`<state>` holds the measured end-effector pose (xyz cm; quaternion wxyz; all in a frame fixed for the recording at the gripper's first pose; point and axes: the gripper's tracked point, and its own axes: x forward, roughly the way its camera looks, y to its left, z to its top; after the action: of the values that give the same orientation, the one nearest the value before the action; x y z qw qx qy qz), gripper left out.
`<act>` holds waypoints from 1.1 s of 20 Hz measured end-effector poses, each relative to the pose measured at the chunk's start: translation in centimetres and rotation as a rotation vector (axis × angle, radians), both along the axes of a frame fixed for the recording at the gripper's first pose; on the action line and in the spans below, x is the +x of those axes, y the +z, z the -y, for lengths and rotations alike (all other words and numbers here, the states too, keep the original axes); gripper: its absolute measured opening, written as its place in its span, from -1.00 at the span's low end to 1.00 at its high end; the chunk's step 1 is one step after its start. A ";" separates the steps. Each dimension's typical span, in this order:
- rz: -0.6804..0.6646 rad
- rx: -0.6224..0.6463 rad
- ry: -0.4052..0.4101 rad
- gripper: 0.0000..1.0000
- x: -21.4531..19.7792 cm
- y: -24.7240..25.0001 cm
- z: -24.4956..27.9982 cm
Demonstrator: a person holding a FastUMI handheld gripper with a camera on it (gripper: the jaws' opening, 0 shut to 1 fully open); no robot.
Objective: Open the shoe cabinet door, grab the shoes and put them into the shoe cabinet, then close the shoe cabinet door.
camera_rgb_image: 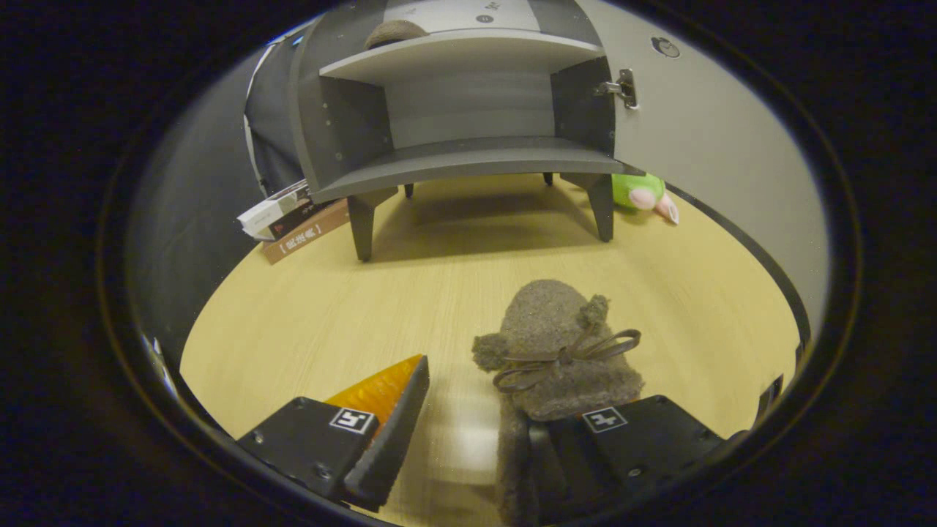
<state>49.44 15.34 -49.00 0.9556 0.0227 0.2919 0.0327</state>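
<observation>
Tool (pixel 468 432) fingers spread wide, gripping nothing, with a fuzzy grey-brown shoe (pixel 553 351) draped over the right finger. It has a thin bow and a pompom, and its long axis runs toward the cabinet (pixel 461 154), toe first. Cabinet door (pixel 703 146) open, another shoe (pixel 395 33) on the upper shelf. Books (pixel 293 219) left of the cabinet, spine lettering too blurred to read.
</observation>
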 end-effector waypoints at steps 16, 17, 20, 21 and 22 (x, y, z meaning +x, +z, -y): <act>0.032 -0.056 -0.002 -0.83 -2.8 8.7 -1.3; 0.050 -0.067 -0.002 -0.84 -3.2 10.4 -1.3; 0.114 -0.059 0.000 -0.84 -4.5 15.5 -1.9; 0.131 -0.049 0.000 -0.84 -5.0 17.0 -2.1; 0.153 -0.046 0.002 -0.84 -5.3 18.8 -2.1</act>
<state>44.11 17.44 -30.23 0.9753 -0.0021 0.2188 0.0286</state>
